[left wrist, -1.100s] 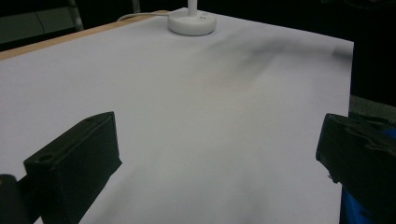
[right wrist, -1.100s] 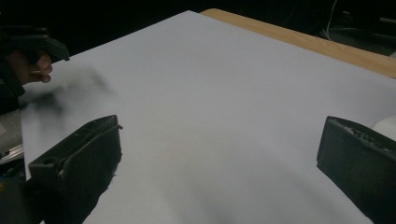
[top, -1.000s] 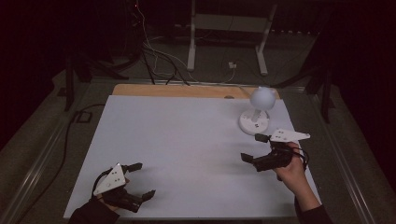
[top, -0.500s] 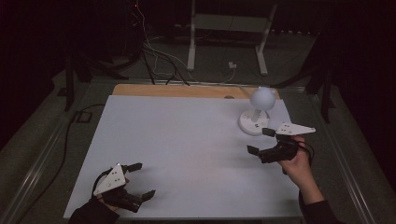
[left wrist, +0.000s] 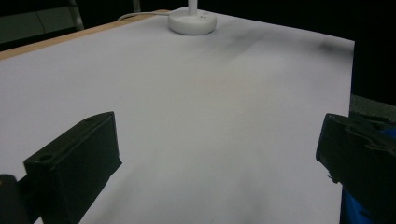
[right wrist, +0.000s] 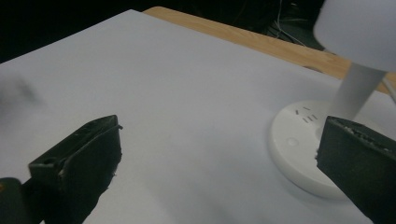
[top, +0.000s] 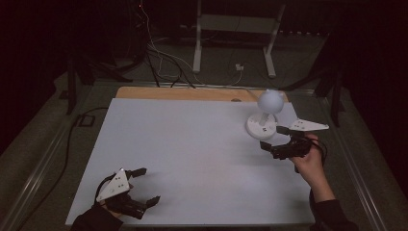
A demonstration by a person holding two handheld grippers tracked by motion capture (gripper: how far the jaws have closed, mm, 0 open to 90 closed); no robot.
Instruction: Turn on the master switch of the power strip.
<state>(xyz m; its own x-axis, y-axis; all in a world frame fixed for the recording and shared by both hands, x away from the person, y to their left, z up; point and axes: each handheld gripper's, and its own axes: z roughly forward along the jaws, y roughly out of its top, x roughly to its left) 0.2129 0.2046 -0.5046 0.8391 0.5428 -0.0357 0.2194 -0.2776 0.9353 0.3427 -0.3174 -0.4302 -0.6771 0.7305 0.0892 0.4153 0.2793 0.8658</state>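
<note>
Right gripper (top: 273, 138) gaping beside lamp (top: 263, 117), apparently untouched

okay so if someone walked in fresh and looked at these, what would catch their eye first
Likely the small white lamp, round head on a round base, standing alone at the far right of the white table top. Next, the right gripper just in front of its base, jaws open. The left gripper sits open at the near left edge.

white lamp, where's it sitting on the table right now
In the high view the white lamp stands at the far right of the white table, near the wooden far edge, just beyond the open right tool.
</note>
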